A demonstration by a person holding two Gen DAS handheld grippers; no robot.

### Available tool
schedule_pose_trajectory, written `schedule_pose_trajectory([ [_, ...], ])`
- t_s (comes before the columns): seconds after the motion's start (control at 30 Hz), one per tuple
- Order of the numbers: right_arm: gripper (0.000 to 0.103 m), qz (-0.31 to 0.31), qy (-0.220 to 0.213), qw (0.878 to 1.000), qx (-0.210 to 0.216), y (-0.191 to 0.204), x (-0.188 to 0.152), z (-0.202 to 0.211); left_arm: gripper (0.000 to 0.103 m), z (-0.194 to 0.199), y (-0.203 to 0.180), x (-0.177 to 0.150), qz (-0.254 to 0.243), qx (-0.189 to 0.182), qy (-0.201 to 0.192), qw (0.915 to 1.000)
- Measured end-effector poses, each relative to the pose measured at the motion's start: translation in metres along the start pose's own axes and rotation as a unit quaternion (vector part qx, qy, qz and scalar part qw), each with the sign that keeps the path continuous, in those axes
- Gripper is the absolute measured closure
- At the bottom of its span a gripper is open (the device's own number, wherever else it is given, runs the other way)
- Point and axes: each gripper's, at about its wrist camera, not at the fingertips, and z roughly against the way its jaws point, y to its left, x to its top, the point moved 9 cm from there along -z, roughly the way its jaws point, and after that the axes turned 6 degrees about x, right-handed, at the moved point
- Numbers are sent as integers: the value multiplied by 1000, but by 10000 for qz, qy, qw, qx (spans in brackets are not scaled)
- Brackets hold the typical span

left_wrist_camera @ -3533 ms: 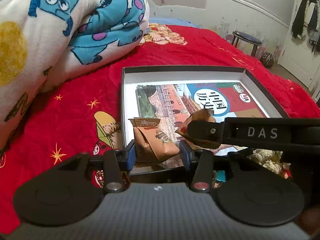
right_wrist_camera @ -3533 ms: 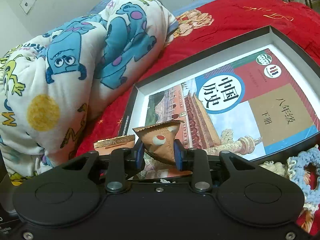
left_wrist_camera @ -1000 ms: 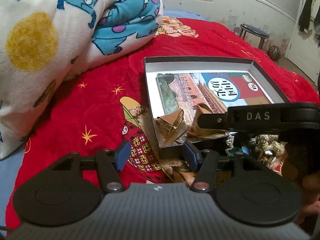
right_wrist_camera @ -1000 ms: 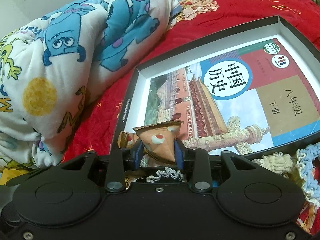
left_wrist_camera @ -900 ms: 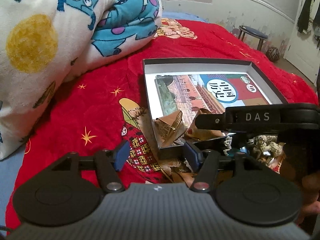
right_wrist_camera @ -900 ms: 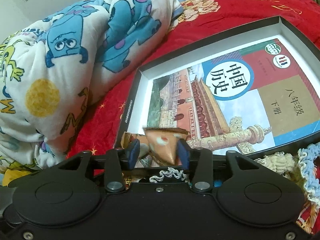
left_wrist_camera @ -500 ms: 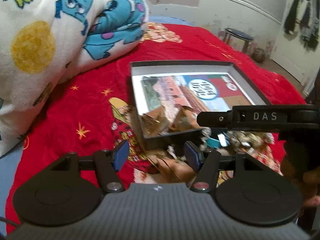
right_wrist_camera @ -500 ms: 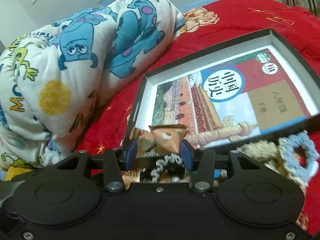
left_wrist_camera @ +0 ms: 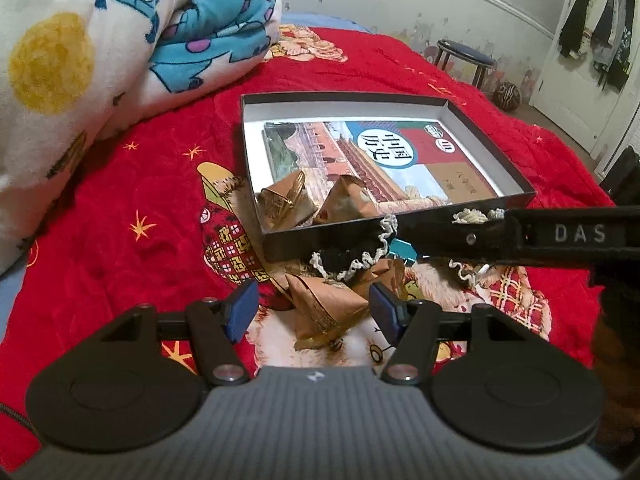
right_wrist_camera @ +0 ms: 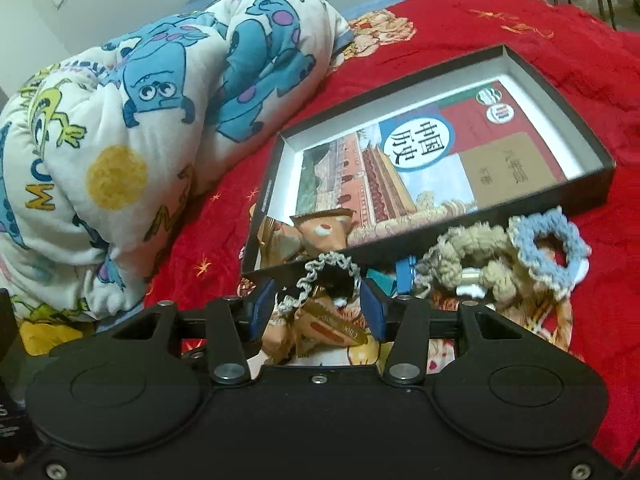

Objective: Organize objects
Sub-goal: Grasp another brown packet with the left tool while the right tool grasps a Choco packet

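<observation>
On my far left lies the rolled cartoon blanket (left_wrist_camera: 120,32), resting on the red bedspread (left_wrist_camera: 120,184). My left gripper (left_wrist_camera: 314,310) hangs spread wide and grips nothing; between its blue pads (left_wrist_camera: 242,308) a brown snack packet (left_wrist_camera: 324,308) lies loose on the cover, touching neither pad. Just beyond it sits the black scrunchie with pale trim (left_wrist_camera: 352,256), against the near wall of the shallow black box (left_wrist_camera: 484,132). In the box's near left corner rest 2 more brown packets (left_wrist_camera: 286,200), lying on the history textbook (left_wrist_camera: 384,156) that fills the box floor. My right gripper (right_wrist_camera: 318,306) is also parted and holds nothing; the scrunchie and a packet (right_wrist_camera: 332,324) lie in its gap. To the right, outside the box, lie a beige crocheted piece (right_wrist_camera: 468,256) and a blue crocheted ring (right_wrist_camera: 548,244).
</observation>
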Motion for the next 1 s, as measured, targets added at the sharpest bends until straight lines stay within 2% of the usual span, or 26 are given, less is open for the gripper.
schedule_pose_trajectory([
  [0.27, 57, -21, 178, 9998, 19, -2, -8, -15, 29, -19, -8, -12, -10, 87, 358, 9993],
  [0.73, 57, -214, 418, 9989, -89, -13, -20, -39, 32, -36, 6, -11, 188, 494, 294, 9982],
  [0.93, 57, -264, 463, 9986, -64, -14, -22, -48, 37, -50, 2, -12, 131, 571, 429, 9974],
  [1.0, 56, -231, 480, 9986, -74, -12, -22, -50, 50, -55, 2, -12, 129, 590, 480, 9970],
])
